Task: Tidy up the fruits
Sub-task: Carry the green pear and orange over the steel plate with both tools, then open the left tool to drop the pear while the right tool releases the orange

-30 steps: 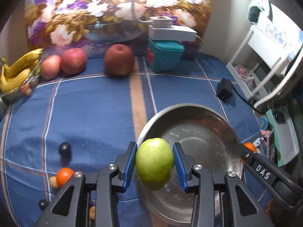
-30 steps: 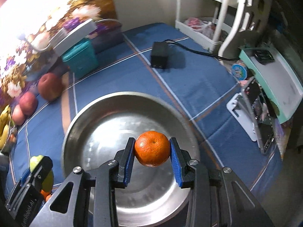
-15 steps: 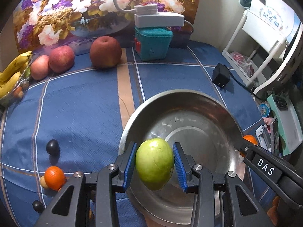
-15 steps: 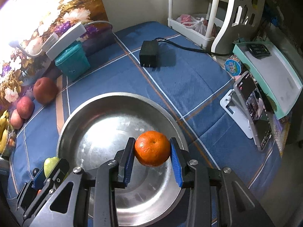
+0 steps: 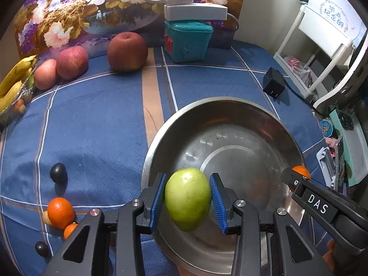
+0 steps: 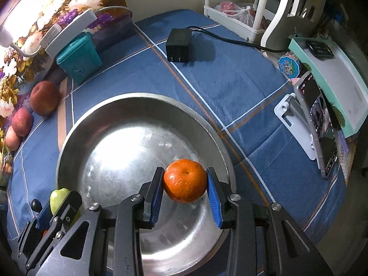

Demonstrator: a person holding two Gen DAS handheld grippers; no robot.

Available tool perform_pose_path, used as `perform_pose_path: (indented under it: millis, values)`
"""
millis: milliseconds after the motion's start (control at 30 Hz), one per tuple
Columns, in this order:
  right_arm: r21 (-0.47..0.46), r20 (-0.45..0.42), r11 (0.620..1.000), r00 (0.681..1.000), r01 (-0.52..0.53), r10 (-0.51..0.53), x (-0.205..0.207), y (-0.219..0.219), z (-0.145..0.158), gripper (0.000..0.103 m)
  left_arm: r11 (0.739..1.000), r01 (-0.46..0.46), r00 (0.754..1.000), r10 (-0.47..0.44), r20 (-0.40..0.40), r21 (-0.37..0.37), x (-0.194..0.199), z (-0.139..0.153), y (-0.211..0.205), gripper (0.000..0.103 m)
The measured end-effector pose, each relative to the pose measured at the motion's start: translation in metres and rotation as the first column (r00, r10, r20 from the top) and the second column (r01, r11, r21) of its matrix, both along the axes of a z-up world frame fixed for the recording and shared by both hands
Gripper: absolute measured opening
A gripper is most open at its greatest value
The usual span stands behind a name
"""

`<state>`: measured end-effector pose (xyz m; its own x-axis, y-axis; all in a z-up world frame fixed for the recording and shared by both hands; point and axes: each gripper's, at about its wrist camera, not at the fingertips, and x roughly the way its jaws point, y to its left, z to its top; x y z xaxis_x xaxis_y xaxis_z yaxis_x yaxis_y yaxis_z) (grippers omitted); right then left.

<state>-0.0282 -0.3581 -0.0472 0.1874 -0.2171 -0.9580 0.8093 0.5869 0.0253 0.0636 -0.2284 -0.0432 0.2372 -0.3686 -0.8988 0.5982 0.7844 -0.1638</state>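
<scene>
Hanging over the near rim of the steel bowl (image 5: 232, 112), the left gripper (image 5: 187, 199) has its blue pads clamped on a green fruit (image 5: 188, 199). Beside it the right gripper (image 6: 185, 181) pinches an orange (image 6: 185, 180) above the bowl's floor. 3 apples (image 5: 127, 51) sit by the teal box (image 5: 187, 40) on the blue cloth (image 5: 92, 119); 2 more oranges (image 5: 60, 211) lie loose at the left.
</scene>
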Motion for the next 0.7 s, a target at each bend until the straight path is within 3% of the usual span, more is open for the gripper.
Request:
perform_pose_path:
  millis: [700]
  values:
    - [0.036, -0.038, 0.999, 0.999, -0.005, 0.006, 0.004, -0.002, -0.020, 0.038, 0.999, -0.003, 1.000, 0.004, -0.017, 0.042, 0.002, -0.015, -0.003, 0.041]
